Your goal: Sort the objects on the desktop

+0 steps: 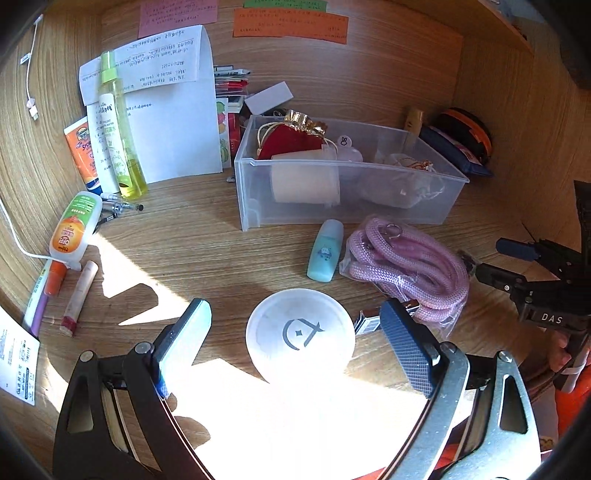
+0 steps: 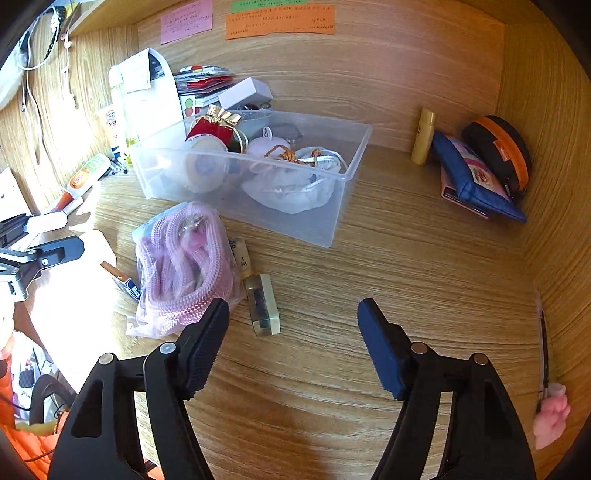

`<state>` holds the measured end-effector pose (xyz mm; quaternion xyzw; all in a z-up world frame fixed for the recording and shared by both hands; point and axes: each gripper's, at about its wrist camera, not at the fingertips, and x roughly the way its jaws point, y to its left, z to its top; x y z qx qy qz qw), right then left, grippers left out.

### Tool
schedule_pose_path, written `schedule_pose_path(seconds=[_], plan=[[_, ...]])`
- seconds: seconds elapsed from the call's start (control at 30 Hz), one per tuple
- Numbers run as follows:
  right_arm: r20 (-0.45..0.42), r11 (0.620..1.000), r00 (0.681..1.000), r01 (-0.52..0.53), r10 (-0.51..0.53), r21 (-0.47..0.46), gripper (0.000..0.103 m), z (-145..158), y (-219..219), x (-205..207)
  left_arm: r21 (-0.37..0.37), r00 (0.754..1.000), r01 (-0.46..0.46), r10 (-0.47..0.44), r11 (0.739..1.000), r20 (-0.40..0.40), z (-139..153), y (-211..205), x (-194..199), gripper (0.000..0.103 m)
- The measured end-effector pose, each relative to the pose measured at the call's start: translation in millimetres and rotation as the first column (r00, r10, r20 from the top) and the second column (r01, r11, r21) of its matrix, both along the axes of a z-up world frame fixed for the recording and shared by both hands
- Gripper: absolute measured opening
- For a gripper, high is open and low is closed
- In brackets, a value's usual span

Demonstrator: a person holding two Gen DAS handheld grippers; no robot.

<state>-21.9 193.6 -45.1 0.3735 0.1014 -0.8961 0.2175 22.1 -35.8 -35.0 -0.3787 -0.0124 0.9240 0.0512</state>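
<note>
The left gripper (image 1: 295, 343) stood released, its fingers either side of a white disc (image 1: 300, 334) on the desk (image 1: 207, 236), not touching it. The right gripper (image 2: 293, 332) hung wide apart over bare wood, holding nothing. Just beyond lay a bagged pink cord (image 1: 404, 264), a blue bottle (image 1: 325, 250) to its left, and farther off a clear bin (image 1: 351, 171) of pouches.

Quick count on this desk: one clear plastic bin (image 1: 369, 206), one white round lid (image 1: 300, 335), one bagged pink rope (image 1: 406, 264), one little teal bottle (image 1: 325, 250), two drawstring pouches in the bin, red (image 1: 286, 140) and white (image 2: 295, 184), plus three sticky notes (image 1: 290, 23) stuck on the back wall.
</note>
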Motion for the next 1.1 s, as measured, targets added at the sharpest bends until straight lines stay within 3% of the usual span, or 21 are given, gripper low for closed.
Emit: schedule_pose_path(seconds=[0.1,0.27,0.4,0.57,0.63,0.83,1.1], plan=[[0.015,1.0,1.0,-0.004,0.004,-0.001,0.056,-2.4,0.2,-0.8,-0.008,1.0,-0.002,0.002,1.0,0.001,-4.4,0.4,5.0,0.094],[0.033,1.0,0.999,-0.024,0.024,-0.004,0.051,-5.5,-3.2,-4.7,0.006,1.0,0.01,-0.01,1.0,0.027,-15.2,0.1,5.9,0.094],[0.049,0.999,0.998,-0.047,0.047,0.0,0.042,-7.6,-9.5,-9.0,-0.014,0.999,0.002,-0.002,1.0,0.043,-22.4,0.3,1.0,0.092],[0.058,0.998,0.996,-0.061,0.061,0.0,0.036,-8.9,-15.1,-13.4,-0.012,0.996,-0.012,0.013,1.0,0.084,-31.2,-0.5,-8.4,0.077],[0.075,0.998,0.995,-0.068,0.068,-0.004,0.027,-10.0,-17.1,-15.6,-0.001,0.996,-0.018,0.018,1.0,0.086,-33.2,-1.3,-10.4,0.076],[0.106,0.997,0.991,-0.077,0.078,-0.013,0.015,-15.1,-22.9,-18.3,0.0,0.996,-0.032,0.032,0.999,0.079,-32.5,0.8,-13.1,0.065],[0.102,0.997,0.992,-0.072,0.074,-0.027,0.015,-14.6,-22.9,-17.0,0.031,0.997,-0.056,0.054,0.998,0.056,-24.4,-7.3,-16.9,0.065]])
